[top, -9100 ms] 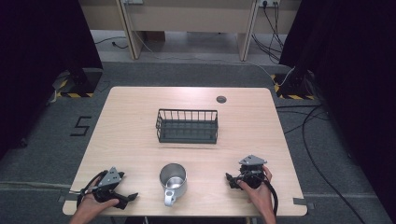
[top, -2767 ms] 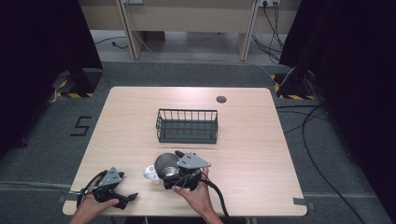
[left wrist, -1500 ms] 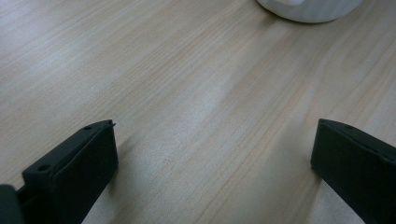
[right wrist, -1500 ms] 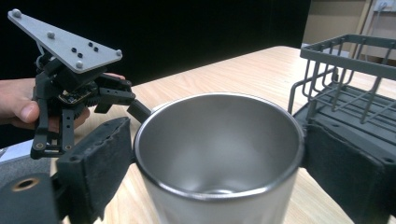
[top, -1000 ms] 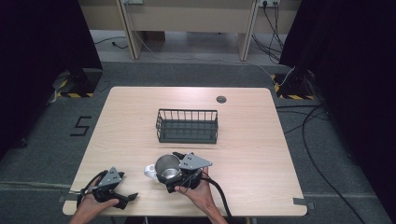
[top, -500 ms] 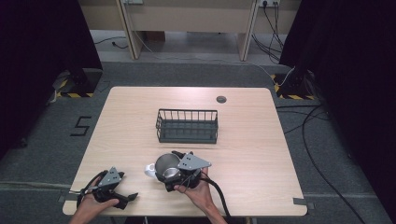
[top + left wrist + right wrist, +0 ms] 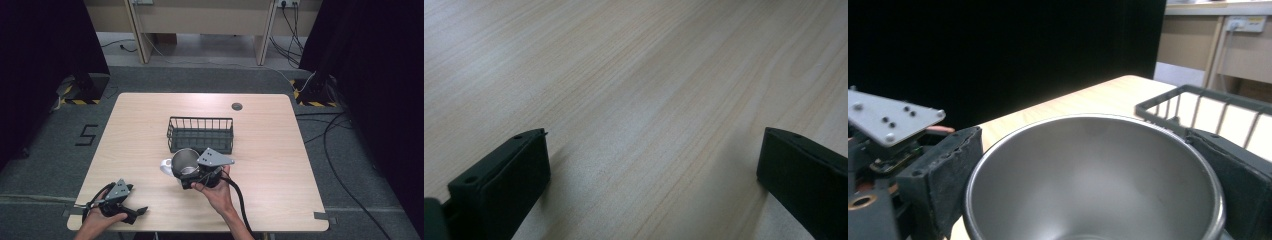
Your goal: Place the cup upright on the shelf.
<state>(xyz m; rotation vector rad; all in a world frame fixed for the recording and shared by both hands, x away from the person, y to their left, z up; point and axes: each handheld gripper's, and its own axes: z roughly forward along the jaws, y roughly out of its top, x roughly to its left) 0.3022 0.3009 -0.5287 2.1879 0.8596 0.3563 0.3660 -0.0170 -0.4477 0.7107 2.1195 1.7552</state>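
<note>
At lower left of the high view my left gripper (image 7: 131,212) rests low on the worktop (image 7: 280,150), fingers spread wide on nothing. At centre my right hand (image 7: 216,189) holds the right gripper (image 7: 186,176) raised, its fingers just drawn in and clamped across the mug (image 7: 184,161). The mug's mouth tips toward the camera, white handle (image 7: 165,167) pointing left, just before the basket (image 7: 200,134). Its base is hidden.

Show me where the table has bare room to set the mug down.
Bare table lies right of the wire basket and behind it toward the round hole; also left of it. Crowded: the front middle, where the right gripper holds the mug.
</note>
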